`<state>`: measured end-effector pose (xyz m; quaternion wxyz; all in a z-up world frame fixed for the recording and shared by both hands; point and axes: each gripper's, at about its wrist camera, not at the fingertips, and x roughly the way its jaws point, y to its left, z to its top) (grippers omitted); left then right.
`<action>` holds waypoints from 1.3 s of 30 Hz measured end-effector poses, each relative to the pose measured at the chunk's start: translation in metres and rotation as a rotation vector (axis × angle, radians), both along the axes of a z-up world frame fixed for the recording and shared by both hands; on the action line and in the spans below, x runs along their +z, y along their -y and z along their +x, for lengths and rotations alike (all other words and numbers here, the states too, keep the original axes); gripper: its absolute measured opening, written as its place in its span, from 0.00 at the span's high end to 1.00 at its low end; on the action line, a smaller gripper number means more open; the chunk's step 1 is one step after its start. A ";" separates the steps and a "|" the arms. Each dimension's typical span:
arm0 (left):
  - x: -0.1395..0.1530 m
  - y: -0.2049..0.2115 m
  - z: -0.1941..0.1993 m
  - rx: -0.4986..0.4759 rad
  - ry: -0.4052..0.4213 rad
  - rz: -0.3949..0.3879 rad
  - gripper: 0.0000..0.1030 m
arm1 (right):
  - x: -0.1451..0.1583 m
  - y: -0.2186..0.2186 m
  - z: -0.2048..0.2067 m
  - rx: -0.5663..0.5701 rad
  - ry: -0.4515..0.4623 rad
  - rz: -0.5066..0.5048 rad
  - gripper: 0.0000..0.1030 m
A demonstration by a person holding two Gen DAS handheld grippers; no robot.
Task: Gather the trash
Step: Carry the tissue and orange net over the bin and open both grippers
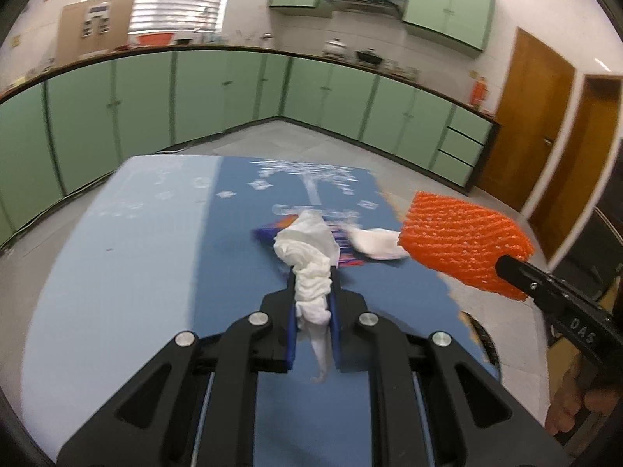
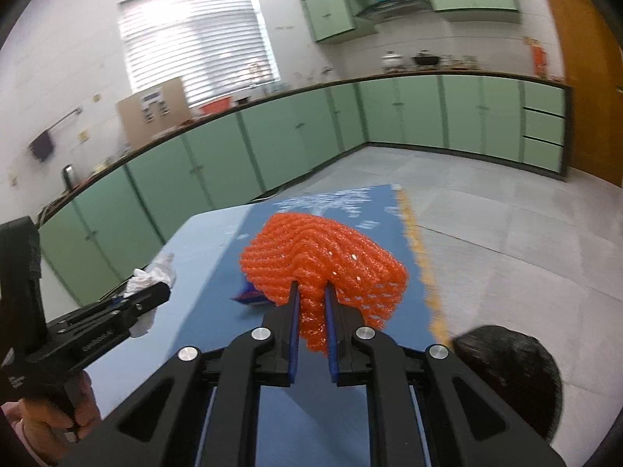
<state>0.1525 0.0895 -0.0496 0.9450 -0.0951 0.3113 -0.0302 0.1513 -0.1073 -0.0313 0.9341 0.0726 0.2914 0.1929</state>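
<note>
My left gripper is shut on a crumpled white tissue and holds it above the blue tablecloth. My right gripper is shut on an orange foam net, also raised above the table; the net shows at the right in the left wrist view. A purple-and-orange snack wrapper and another white tissue lie on the cloth beyond the left gripper. The left gripper with its tissue shows at the left in the right wrist view.
The table carries a two-tone blue cloth with white print and a yellow edge. A dark round object sits below the table's right side. Green cabinets line the walls; brown doors stand at the right.
</note>
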 end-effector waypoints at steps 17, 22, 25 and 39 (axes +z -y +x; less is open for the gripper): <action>-0.013 0.184 0.031 -0.357 -0.001 -0.008 0.88 | -0.026 0.151 -0.033 -0.330 -0.042 -0.011 0.89; -0.023 0.225 0.037 -0.430 -0.014 0.008 0.88 | -0.038 0.178 -0.038 -0.394 -0.068 -0.009 0.89; -0.032 0.246 0.045 -0.467 -0.032 0.015 0.88 | -0.051 0.190 -0.038 -0.429 -0.095 -0.004 0.89; -0.087 0.302 0.069 -0.540 -0.147 0.060 0.82 | -0.114 0.229 -0.033 -0.530 -0.218 -0.020 0.76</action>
